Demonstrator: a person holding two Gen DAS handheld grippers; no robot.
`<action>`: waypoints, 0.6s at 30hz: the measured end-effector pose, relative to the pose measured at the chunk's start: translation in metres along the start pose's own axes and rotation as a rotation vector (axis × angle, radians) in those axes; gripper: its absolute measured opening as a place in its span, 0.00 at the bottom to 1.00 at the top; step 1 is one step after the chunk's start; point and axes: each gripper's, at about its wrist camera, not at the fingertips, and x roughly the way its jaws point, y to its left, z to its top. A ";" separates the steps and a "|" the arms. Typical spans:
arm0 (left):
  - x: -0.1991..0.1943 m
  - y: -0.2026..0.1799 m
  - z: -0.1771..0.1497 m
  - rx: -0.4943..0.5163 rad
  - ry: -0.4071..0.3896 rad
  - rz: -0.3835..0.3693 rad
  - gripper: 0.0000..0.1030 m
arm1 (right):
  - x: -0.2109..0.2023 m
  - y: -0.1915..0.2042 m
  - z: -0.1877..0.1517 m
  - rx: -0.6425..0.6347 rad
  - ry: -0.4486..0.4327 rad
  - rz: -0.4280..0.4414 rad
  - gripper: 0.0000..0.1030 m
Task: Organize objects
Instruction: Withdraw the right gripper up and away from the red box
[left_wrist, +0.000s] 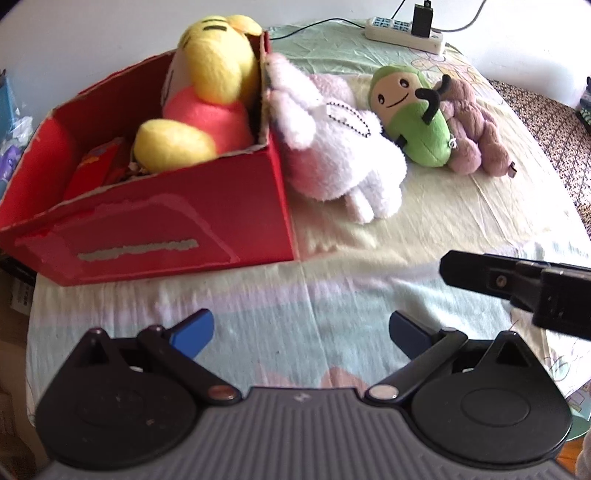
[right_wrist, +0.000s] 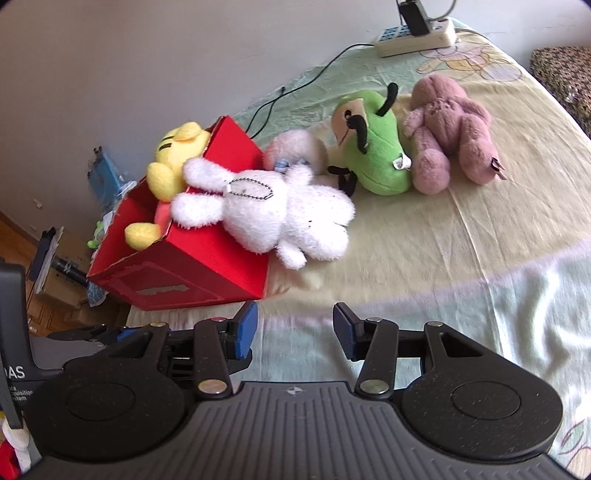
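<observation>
So we've got the red box (left_wrist: 177, 221) on the bed (left_wrist: 406, 236) with the yellow plush (left_wrist: 214, 66) already in it. The white bunny (right_wrist: 280, 218) is slumped against the box's side wall, arms over the rim, with the green plush (right_wrist: 373, 155) and mauve bear (right_wrist: 450, 133) just beyond. Left tool (left_wrist: 301, 332) is spread wide, right tool (right_wrist: 295, 328) about half open, both empty. Bunny looks light, squishy, not fragile, so we'd pinch the fat belly, not a floppy leg.
</observation>
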 end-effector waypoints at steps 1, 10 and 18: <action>0.000 0.001 0.001 0.010 -0.006 0.002 0.98 | 0.000 0.002 0.001 0.003 0.002 0.007 0.48; -0.030 0.043 0.019 0.035 -0.107 0.051 0.98 | 0.011 0.055 0.015 -0.051 -0.025 -0.032 0.48; -0.045 0.110 0.020 -0.068 -0.126 0.086 0.98 | 0.024 0.110 0.023 -0.133 -0.045 -0.073 0.49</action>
